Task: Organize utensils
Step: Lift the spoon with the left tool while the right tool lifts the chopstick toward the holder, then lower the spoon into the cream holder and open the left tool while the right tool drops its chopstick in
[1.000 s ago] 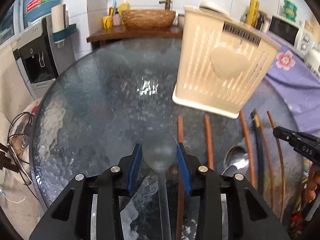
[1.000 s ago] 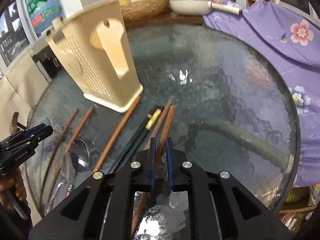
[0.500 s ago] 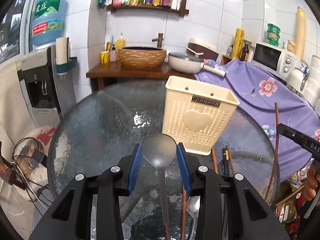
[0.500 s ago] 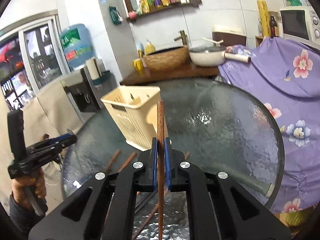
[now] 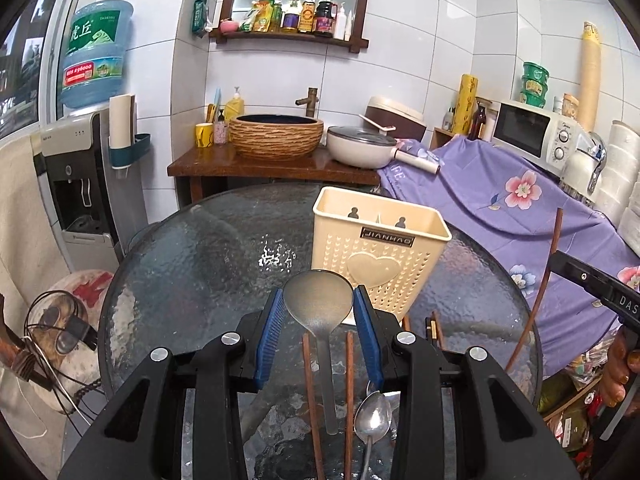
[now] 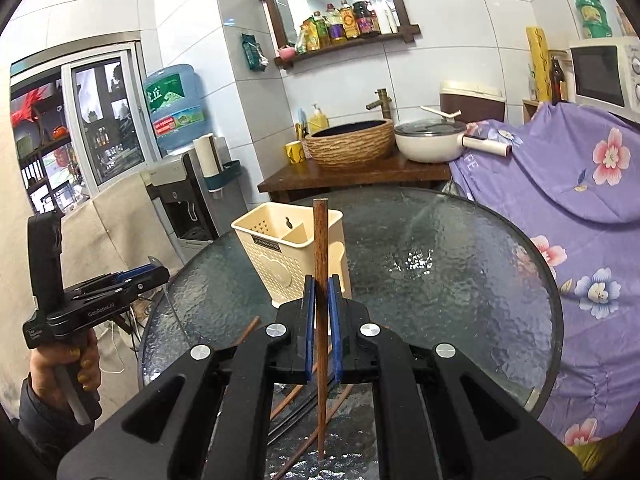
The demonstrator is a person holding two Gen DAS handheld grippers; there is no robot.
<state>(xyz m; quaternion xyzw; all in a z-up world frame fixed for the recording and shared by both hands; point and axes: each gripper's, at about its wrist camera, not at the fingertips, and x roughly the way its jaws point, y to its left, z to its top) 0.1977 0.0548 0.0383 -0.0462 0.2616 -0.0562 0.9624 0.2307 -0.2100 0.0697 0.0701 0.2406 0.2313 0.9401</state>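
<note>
My left gripper (image 5: 319,298) is shut on the bowl of a grey metal spoon (image 5: 319,304), its handle hanging down over the table. A cream utensil holder (image 5: 378,258) with a heart on its side stands upright just beyond it on the round glass table (image 5: 192,256). My right gripper (image 6: 321,284) is shut on a brown wooden chopstick (image 6: 320,240) held upright, with the utensil holder (image 6: 280,256) behind it. Below on the glass lie wooden chopsticks (image 5: 310,392) and a small silver spoon (image 5: 373,416). The right gripper with its chopstick (image 5: 548,264) also shows at the left wrist view's right edge.
A wooden counter (image 5: 272,164) with a woven basin and a white pan stands beyond the table. A purple flowered cloth (image 5: 520,200) covers furniture at right, with a microwave on it. A water dispenser (image 5: 80,184) is at left. A person's hand (image 6: 64,364) holds the left gripper.
Both grippers rose from the table and tilted up, the left carrying the spoon, the right lifting the chopstick from lying on the glass to upright. The holder now sits lower and farther in view.
</note>
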